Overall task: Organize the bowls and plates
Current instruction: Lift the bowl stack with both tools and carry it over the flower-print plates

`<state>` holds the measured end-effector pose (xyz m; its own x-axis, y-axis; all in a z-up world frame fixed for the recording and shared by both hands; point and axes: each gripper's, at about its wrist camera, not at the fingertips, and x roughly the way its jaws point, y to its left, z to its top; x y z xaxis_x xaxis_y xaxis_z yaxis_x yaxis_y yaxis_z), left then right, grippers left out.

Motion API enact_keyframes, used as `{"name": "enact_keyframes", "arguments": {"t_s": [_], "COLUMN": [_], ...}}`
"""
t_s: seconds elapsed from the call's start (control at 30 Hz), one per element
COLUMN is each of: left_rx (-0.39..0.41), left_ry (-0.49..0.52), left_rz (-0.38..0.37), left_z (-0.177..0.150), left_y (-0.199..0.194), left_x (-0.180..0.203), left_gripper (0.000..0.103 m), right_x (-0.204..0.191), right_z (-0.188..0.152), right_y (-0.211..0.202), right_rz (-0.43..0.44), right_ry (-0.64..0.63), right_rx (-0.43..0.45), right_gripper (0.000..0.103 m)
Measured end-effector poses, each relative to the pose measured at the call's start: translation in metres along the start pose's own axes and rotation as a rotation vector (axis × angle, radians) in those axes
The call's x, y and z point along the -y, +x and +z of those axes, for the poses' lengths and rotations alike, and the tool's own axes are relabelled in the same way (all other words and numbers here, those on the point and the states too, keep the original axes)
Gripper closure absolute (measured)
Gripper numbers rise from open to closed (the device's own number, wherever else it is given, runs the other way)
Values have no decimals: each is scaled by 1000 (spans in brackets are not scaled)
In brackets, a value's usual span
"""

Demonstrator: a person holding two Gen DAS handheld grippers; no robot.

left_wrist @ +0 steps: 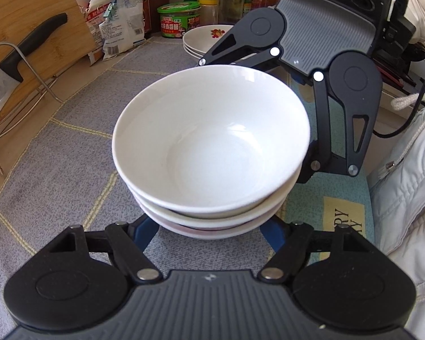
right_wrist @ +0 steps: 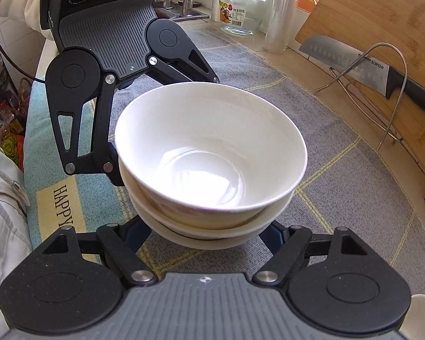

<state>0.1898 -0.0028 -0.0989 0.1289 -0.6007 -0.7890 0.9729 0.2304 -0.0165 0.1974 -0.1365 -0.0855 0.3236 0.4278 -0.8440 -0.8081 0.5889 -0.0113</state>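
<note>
While the stack of white bowls point(left_wrist: 212, 153) sits on the grey checked cloth point(left_wrist: 56, 153), both grippers flank it from opposite sides. Three bowls are nested, the top one tilted slightly within the ones beneath. Seen from the left wrist, the left gripper point(left_wrist: 209, 231) has its blue-tipped fingers point(left_wrist: 146, 233) spread wide on either side of the lowest bowl's base; whether they press the bowl or merely bracket it I cannot tell, since the tips run under the stack. Across the stack, the right gripper point(left_wrist: 269, 107) reaches in from the far side, one finger lying against the rim near the top bowl's back edge, the other down its right flank. From the right wrist, the same stack point(right_wrist: 211, 153) fills the space between that gripper's own splayed fingers point(right_wrist: 137, 233); again contact is hidden. Behind, a pile of plates point(left_wrist: 204, 38) with a fruit print stands well apart, near a green-lidded tub point(left_wrist: 178, 18). A cleaver point(right_wrist: 362, 65) leans on a wire rack point(right_wrist: 382, 90) against a wooden board point(right_wrist: 376, 14)
</note>
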Motion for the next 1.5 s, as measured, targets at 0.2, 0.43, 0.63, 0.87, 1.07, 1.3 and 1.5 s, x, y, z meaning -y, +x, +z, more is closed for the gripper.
{"name": "enact_keyframes", "arguments": {"t_s": [0.2,0.43,0.63,0.87,1.07,1.3,1.5], "left_rx": [-5,-21,-26,-20,-2,16,32], "left_ry": [0,-8,-14,-33,-39,-25,-1], "left_rz": [7,17,41,69,92,107,104], "left_z": [0,3,13,31,51,85,119], "left_y": [0,-1,-7,-7,-2,8,25], "left_x": [0,1,7,22,37,56,68], "left_gripper": [26,26,26,26,26,26,26], "right_x": [-1,-2,1,7,14,32,51], "right_z": [0,0,-2,-11,-24,-45,-69], "right_y": [0,-4,-17,-39,-60,-88,-115], "right_rz": [-4,3,12,26,20,6,-29], "right_ry": [4,2,-13,-35,-55,-50,-52], "right_rx": [0,2,14,24,33,50,56], "right_gripper": [18,18,18,19,18,18,18]}}
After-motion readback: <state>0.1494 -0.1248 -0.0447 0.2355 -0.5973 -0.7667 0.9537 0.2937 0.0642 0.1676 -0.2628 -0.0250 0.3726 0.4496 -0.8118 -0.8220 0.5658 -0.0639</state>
